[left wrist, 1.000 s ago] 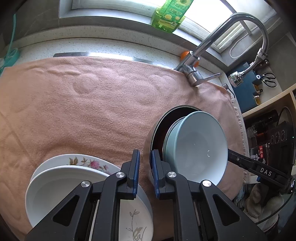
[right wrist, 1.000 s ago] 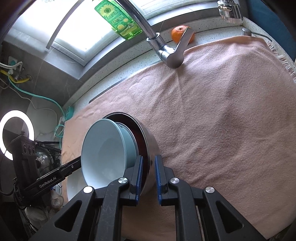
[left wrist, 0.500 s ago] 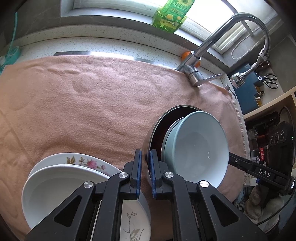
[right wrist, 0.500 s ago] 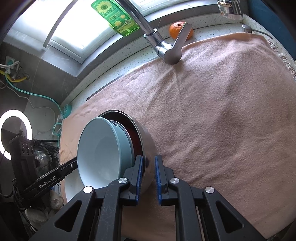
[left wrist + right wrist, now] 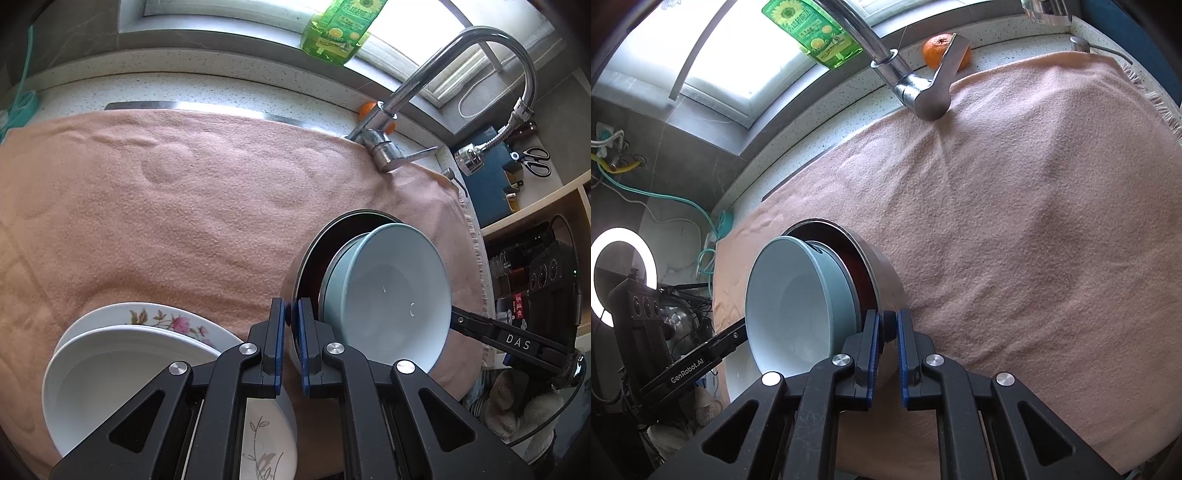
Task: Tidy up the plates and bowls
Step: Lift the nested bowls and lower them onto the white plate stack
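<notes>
A steel bowl point(image 5: 300, 269) with a dark inside stands tilted on its edge over the pink towel point(image 5: 184, 206), with a pale blue bowl point(image 5: 391, 295) nested in it. My left gripper point(image 5: 291, 314) is shut on the steel bowl's near rim. From the opposite side my right gripper point(image 5: 886, 325) has the steel bowl's point(image 5: 882, 273) wall between its pads, and its jaws are closing on it. The blue bowl point(image 5: 790, 295) faces left in that view. A white plate point(image 5: 122, 369) lies on a floral plate point(image 5: 166, 317) at the lower left.
A chrome faucet point(image 5: 406, 85) arches over the back right of the towel, with an orange point(image 5: 942, 48) behind its base. A green bottle point(image 5: 340, 29) stands on the windowsill. Scissors point(image 5: 535, 162) and shelves lie right; a ring light point(image 5: 624, 273) stands beyond the left edge.
The left fingers have drawn together onto the steel bowl's rim. The right fingers have narrowed slightly. The bowl stack has barely shifted.
</notes>
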Available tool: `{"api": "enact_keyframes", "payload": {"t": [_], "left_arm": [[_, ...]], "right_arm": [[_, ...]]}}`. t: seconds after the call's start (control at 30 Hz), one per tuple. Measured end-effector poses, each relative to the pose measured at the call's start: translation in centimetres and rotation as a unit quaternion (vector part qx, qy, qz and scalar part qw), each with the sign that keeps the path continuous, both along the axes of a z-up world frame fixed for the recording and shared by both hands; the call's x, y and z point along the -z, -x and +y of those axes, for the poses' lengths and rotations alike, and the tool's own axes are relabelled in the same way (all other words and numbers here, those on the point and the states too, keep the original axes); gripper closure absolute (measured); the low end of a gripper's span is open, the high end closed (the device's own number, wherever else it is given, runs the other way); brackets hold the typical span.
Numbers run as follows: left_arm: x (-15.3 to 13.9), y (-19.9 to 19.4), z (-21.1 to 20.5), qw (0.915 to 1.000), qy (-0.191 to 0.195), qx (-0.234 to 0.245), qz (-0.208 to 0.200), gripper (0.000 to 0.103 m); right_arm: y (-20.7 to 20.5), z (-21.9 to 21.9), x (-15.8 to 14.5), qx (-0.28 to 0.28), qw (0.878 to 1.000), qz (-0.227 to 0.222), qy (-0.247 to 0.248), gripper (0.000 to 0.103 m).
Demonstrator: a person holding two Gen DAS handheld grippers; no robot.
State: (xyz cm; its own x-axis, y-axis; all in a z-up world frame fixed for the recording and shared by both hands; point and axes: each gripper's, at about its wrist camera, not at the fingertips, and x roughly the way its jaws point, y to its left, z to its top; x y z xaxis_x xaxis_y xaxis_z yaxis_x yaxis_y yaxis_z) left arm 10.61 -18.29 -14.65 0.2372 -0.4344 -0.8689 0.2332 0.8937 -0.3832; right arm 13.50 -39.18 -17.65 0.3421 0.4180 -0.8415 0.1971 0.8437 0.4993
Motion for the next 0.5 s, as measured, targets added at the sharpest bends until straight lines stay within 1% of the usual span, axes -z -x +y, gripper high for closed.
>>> {"api": "enact_keyframes", "payload": {"t": [0.2,0.5], "left_arm": [[-0.34,-0.13,-0.1,1.0,0.003,0.004,-0.004,0.097],[-0.71,-0.01,-0.16,0.9999,0.006,0.012,-0.008,0.097]], "right_arm": [[0.08,-0.31,0.25,0.018,1.0,0.012,-0.01,0.094],[0.32,-0.28,-0.47,0.028,1.0,0.013,-0.001,0.094]]}}
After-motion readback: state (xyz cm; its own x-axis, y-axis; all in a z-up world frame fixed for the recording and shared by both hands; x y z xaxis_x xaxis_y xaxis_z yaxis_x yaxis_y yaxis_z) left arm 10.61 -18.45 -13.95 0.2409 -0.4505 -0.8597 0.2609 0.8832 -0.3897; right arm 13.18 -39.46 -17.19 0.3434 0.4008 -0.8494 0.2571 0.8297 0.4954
